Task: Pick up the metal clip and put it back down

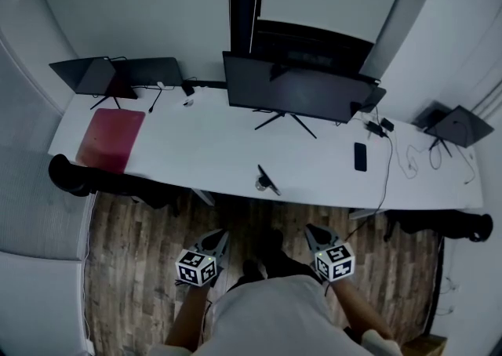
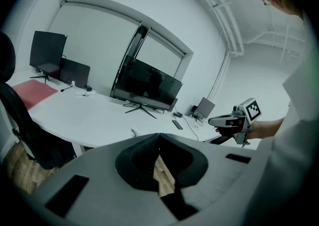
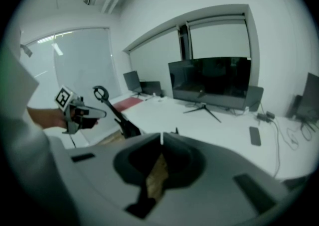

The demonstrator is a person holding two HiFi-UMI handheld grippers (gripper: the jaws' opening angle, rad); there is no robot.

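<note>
The metal clip (image 1: 267,180) is a small dark thing with a raised handle, close to the front edge of the white table (image 1: 196,150). Both grippers hang over the wooden floor, short of the table and apart from the clip. My left gripper (image 1: 220,234) is to the clip's lower left and my right gripper (image 1: 312,229) to its lower right. In the left gripper view the jaws (image 2: 159,135) meet with nothing between them, and the clip (image 2: 133,132) shows just beyond. The right gripper's jaws (image 3: 161,138) are also shut and empty, with the clip (image 3: 175,131) just past them.
A large monitor (image 1: 294,92) stands at the table's back, a phone (image 1: 360,156) to its right, a red mat (image 1: 110,139) at the left. Laptops (image 1: 118,74) (image 1: 459,123) sit at both ends. Black chairs (image 1: 70,176) (image 1: 471,225) flank the front edge.
</note>
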